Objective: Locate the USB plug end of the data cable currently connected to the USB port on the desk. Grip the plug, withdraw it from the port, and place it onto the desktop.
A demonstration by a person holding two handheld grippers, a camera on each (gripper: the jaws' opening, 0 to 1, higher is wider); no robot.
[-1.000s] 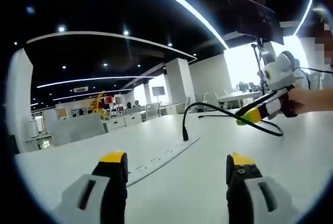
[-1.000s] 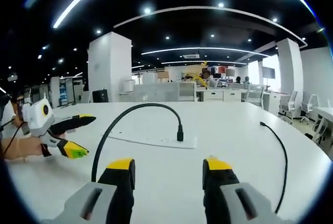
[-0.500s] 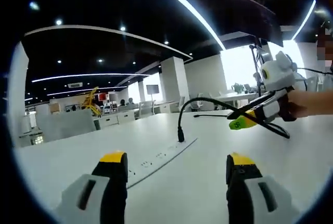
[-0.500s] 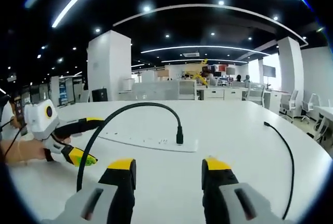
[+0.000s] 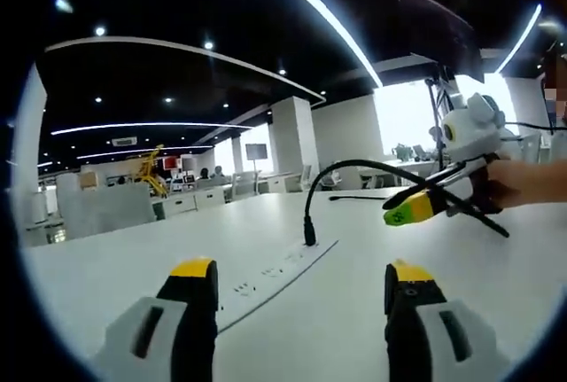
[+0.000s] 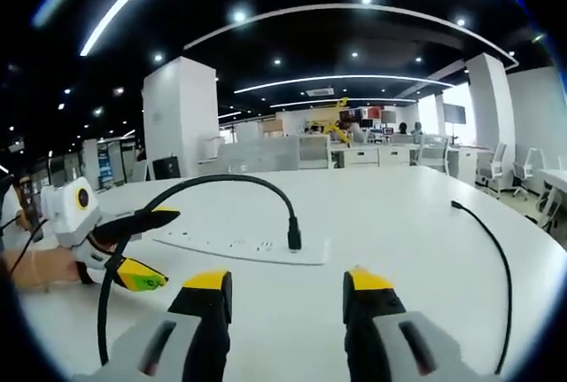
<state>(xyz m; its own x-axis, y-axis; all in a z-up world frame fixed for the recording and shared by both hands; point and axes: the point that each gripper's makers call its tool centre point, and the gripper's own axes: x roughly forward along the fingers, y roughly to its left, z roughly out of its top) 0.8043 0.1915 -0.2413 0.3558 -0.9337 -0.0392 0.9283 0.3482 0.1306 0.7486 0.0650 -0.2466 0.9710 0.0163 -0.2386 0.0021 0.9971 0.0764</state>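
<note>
Plug [image 6: 293, 239] stands upright in the surface's port strip [image 6: 239, 246], straight ahead of my right gripper [image 6: 287, 293], both grippers' jaws spread apart, grasping nothing.

In the left gripper view, the right gripper [image 5: 409, 207] now reaches further across toward the USB plug [image 5: 310, 231], its yellow-tipped lower jaw closer to the black cable [image 5: 372, 167] than a second ago. In the right gripper view, the left gripper [image 6: 142, 245] sits nearer the power strip [image 6: 239, 246] set in the tabletop [image 6: 399, 222], and the cable's arch crosses in front of its upper jaw. The plug stands closer and slightly further left than before, still seated in the strip.
</note>
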